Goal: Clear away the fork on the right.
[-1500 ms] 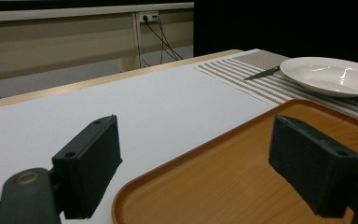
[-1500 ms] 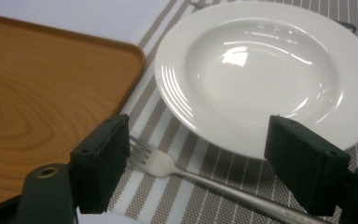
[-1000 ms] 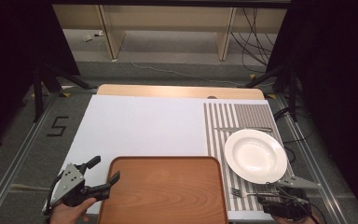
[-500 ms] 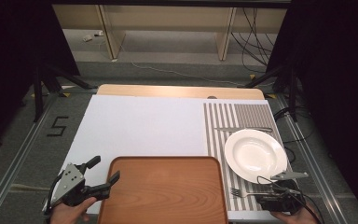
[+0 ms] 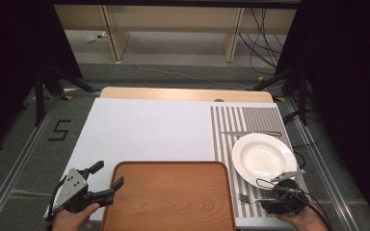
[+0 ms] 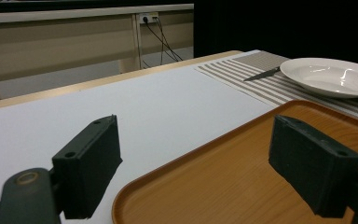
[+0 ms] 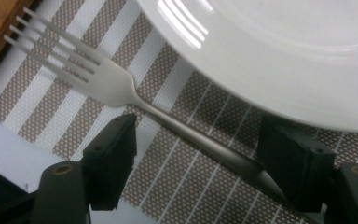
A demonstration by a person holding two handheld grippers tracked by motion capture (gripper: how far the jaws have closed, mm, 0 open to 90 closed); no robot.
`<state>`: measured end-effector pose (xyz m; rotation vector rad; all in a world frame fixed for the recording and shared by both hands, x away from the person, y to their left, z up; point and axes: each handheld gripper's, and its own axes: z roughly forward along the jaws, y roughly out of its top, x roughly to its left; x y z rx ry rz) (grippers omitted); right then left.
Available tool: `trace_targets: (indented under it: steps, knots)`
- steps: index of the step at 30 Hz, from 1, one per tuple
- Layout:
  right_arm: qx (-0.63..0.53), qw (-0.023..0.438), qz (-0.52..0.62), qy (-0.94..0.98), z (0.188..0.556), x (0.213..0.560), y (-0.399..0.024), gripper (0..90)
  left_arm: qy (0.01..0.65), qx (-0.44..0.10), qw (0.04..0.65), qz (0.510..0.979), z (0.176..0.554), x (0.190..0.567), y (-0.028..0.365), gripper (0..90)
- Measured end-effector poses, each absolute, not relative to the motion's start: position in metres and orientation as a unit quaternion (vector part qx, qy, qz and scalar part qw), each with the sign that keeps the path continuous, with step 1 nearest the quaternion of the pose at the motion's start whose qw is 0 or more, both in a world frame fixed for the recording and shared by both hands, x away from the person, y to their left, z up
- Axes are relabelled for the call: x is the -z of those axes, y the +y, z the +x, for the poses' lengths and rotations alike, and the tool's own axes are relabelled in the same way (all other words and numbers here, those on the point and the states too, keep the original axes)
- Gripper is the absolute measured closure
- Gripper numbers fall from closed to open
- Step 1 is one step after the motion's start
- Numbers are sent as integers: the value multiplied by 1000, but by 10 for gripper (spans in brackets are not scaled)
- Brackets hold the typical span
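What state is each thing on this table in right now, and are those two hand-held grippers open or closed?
Silver metal fork: flat on the striped mat, between open jaws, not gripped.
White round plate: empty, upright on the mat.
Brown wooden tray: empty, flat.
Metal knife: flat beyond the plate.
Right gripper: open, jaws just closing.
Left gripper: open, straddling the tray's corner.

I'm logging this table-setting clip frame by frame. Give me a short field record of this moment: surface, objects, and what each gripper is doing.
surface: white table with striped placemat at its right
tray: wooden tray at near edge, nothing on it
plate: white plate on the placemat
knife: knife beyond the plate
fork: fork near side of plate, tines toward tray
left gripper: left gripper open, astride the tray's left rim
right gripper: right gripper astride the fork's handle, jaws just closing, pads not yet pressing
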<state>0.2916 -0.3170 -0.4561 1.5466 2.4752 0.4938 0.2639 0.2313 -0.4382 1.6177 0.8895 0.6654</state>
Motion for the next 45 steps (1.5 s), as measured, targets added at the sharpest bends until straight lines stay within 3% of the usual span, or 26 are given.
trace_targets:
  steps: [4,14,45]
  knots:
    - [-154,97,483,856,294,458,-320,315,377,-282,556,685,264,438,231,164]
    - [-119,80,494,857,289,454,-313,446,376,-283,556,685,264,438,231,164]
    - [-76,52,375,922,297,450,-296,838,375,-285,554,686,263,439,230,164]
